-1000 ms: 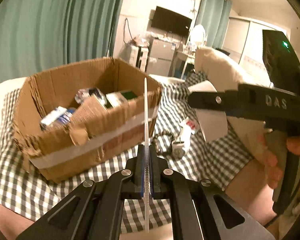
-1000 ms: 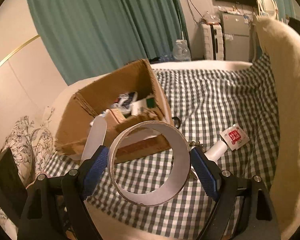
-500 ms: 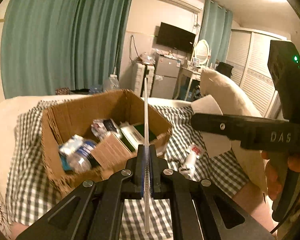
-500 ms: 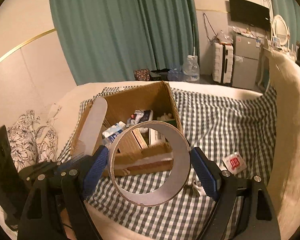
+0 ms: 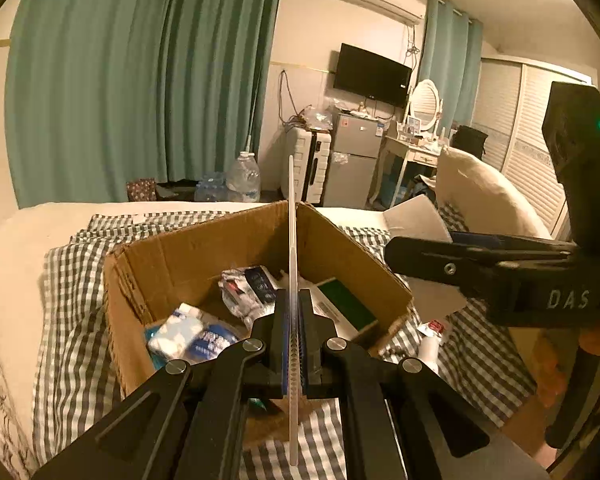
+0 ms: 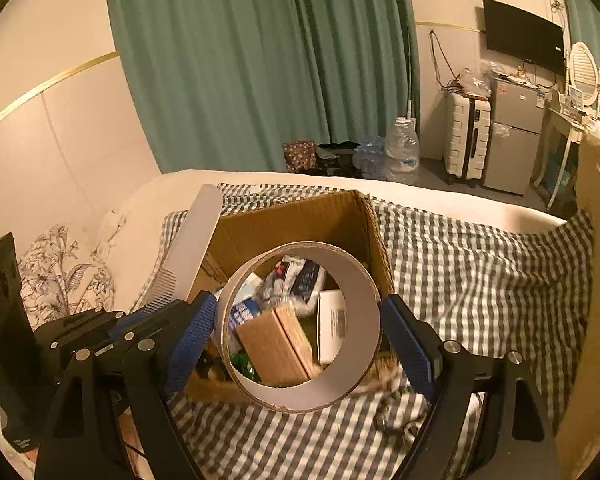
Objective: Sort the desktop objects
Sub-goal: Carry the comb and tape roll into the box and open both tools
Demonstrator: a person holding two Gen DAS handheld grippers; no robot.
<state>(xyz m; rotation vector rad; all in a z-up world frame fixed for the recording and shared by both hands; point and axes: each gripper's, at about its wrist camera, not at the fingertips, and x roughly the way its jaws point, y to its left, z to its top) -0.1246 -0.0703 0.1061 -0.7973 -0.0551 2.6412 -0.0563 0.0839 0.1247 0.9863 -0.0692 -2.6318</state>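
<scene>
My left gripper is shut on a thin white comb, seen edge-on, held above the near side of an open cardboard box. The comb and left gripper also show in the right wrist view. My right gripper is shut on a wide cardboard tape ring, held just over the box. The ring and right gripper show at the right of the left wrist view. The box holds several packets and small cartons.
The box sits on a grey checked cloth on a bed. A white tube and a small red packet lie on the cloth right of the box. A cream pillow stands at the right. Metal chain lies near the box.
Both grippers have risen and moved toward the box, so they now look down into it. Comb and tape ring stay gripped.
</scene>
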